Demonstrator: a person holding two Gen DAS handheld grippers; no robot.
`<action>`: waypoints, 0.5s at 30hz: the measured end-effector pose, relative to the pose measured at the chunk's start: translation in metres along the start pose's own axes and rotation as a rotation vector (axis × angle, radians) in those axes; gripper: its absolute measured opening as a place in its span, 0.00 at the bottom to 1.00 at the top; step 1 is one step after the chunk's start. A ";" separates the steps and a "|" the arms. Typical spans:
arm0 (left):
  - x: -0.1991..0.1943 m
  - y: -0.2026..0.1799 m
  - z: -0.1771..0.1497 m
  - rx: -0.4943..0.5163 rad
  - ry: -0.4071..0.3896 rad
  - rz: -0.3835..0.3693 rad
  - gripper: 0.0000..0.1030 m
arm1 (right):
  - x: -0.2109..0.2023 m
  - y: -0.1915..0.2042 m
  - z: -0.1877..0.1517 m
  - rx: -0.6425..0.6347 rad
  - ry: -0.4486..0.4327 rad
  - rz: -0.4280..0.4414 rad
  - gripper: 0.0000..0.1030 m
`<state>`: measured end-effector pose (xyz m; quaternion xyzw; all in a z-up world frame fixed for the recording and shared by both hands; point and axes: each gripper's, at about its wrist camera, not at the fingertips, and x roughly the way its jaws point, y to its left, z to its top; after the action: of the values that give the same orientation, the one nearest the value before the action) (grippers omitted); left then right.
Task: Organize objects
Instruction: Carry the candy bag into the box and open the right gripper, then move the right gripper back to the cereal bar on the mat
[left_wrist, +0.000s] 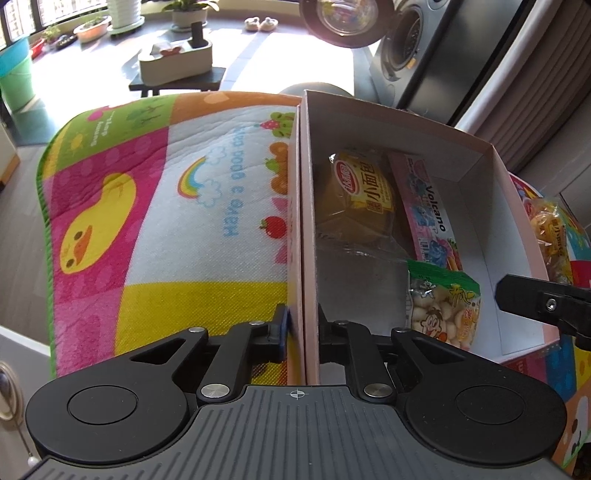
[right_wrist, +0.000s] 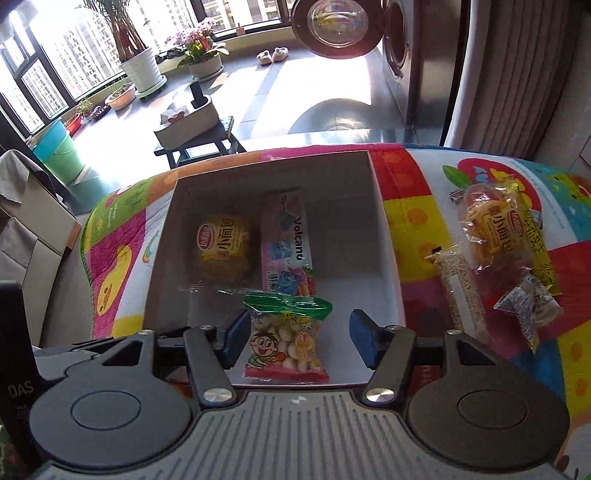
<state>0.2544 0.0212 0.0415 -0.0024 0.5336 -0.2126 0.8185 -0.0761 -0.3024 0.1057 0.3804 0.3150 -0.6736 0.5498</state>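
**Box steadied by its left wall; third snack lies inside under spread right fingers**

We find the left gripper clenched on the left wall of the open pale-pink cardboard box, one finger outside and one inside. We judge this grip is there to keep the box from sliding on the bright patchwork cartoon play mat while snacks go in.

We find the right gripper over the near end of the box, its blue-padded fingers spread wide and grasping nothing. Between them lies the small green-topped clear bag of round white biscuits, flat on the box floor near the front wall. We cannot tell whether either pad touches it; both appear clear of it.

Further back in the box lie a round yellow-labelled wrapped bun and, just beside it, a long pink "Volcano" snack packet.

On the mat to the right of the box, well apart from it, a heap remains: a second wrapped bun, a narrow clear tube of pale grains and a crinkled clear-wrapped piece. We judge the sorting roughly half done.

Both grippers point forward and downward from the near side of the box.
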 end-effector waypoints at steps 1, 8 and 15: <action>0.000 0.000 0.000 0.000 0.001 0.004 0.14 | -0.005 -0.009 -0.002 -0.005 -0.008 -0.021 0.60; -0.001 -0.005 0.001 -0.013 0.002 0.041 0.12 | -0.023 -0.081 -0.027 -0.047 -0.016 -0.210 0.67; -0.002 -0.009 0.001 -0.006 -0.006 0.069 0.11 | -0.017 -0.132 -0.047 0.003 0.023 -0.243 0.67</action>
<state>0.2517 0.0138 0.0456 0.0128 0.5317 -0.1828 0.8269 -0.1954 -0.2280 0.0970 0.3478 0.3639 -0.7316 0.4598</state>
